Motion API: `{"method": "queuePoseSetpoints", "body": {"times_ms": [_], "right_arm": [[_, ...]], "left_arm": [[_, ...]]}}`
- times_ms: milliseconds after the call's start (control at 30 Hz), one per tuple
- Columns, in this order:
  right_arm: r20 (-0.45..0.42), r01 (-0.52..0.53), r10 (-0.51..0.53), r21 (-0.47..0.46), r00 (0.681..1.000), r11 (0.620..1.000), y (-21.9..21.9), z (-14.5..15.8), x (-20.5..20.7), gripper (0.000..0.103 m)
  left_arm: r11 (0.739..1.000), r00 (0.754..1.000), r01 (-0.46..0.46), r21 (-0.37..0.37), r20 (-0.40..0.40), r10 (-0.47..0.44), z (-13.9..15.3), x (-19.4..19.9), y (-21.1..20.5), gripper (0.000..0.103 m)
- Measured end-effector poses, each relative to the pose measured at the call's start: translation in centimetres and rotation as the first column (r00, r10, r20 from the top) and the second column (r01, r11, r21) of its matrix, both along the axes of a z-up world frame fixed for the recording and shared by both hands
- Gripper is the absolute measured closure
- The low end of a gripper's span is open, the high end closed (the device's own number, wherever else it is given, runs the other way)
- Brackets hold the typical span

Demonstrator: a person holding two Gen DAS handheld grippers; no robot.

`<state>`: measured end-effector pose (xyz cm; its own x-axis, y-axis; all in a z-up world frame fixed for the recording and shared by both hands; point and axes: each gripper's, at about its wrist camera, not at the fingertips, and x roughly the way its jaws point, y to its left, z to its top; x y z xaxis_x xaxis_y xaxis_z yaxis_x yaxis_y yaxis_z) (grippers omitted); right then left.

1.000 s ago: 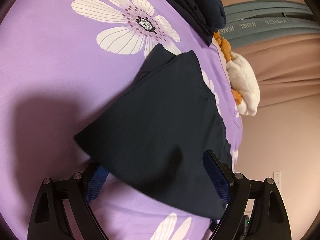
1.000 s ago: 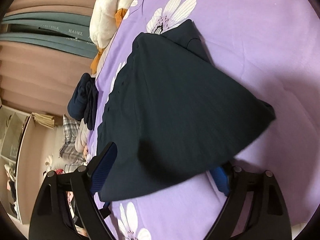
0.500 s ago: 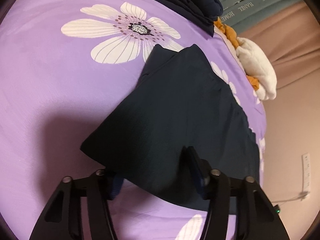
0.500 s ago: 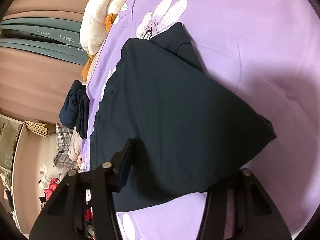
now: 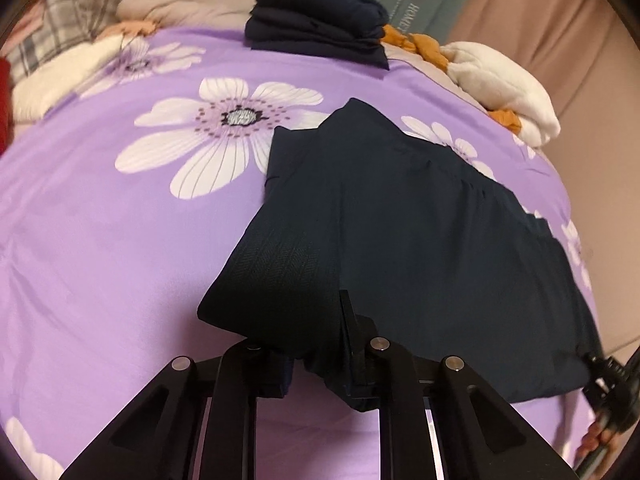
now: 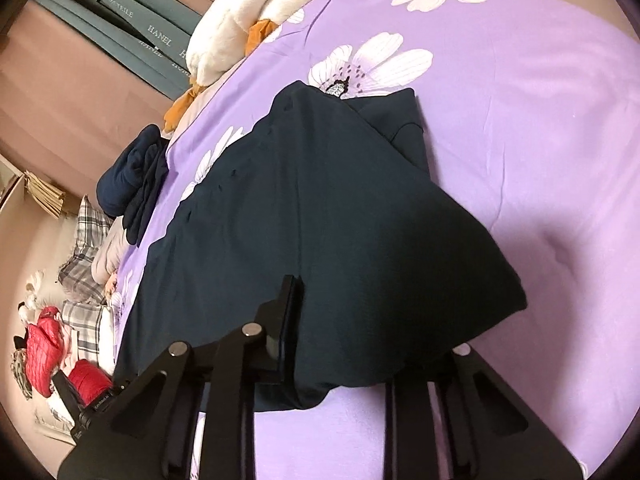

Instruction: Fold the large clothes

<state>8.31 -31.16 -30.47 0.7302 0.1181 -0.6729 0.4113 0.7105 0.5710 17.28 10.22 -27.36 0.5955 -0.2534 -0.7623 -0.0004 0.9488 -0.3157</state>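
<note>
A large dark navy garment (image 5: 420, 232) lies spread on the purple flowered bedspread (image 5: 100, 220). My left gripper (image 5: 316, 360) is at its near edge with its jaws closing. The cloth is bunched and pinched between the two fingers, and that corner is raised off the bed. In the right wrist view the same garment (image 6: 320, 220) fills the middle. My right gripper (image 6: 372, 352) is closing on its near hem. One pad presses the cloth and the other finger is hidden under the drape. Each gripper shows at the edge of the other's view, the right gripper (image 5: 608, 376) held by a hand.
A folded navy stack (image 5: 316, 24) sits at the far edge of the bed beside a white and orange plush (image 5: 500, 80). Plaid cloths (image 5: 80, 12) and red items (image 6: 44, 344) lie beyond the bed's side. Grey-green lettered panels (image 5: 420, 4) stand behind.
Both grippers went from wide open around the garment's near edge to nearly closed on it. The hem is now gathered and lifted a little, and both views have rolled.
</note>
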Motion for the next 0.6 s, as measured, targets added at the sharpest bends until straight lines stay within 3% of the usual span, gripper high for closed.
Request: {"method": "queuePoseSetpoints", "body": {"times_ms": [600], "right_arm": [[0.02, -0.034, 0.036, -0.054, 0.999, 0.998, 1.1, 1.2, -0.4, 0.085]], "left_arm": [[0.999, 0.998, 0.034, 0.025, 0.046, -0.035, 1.3, -1.5, -0.1, 0.092]]}}
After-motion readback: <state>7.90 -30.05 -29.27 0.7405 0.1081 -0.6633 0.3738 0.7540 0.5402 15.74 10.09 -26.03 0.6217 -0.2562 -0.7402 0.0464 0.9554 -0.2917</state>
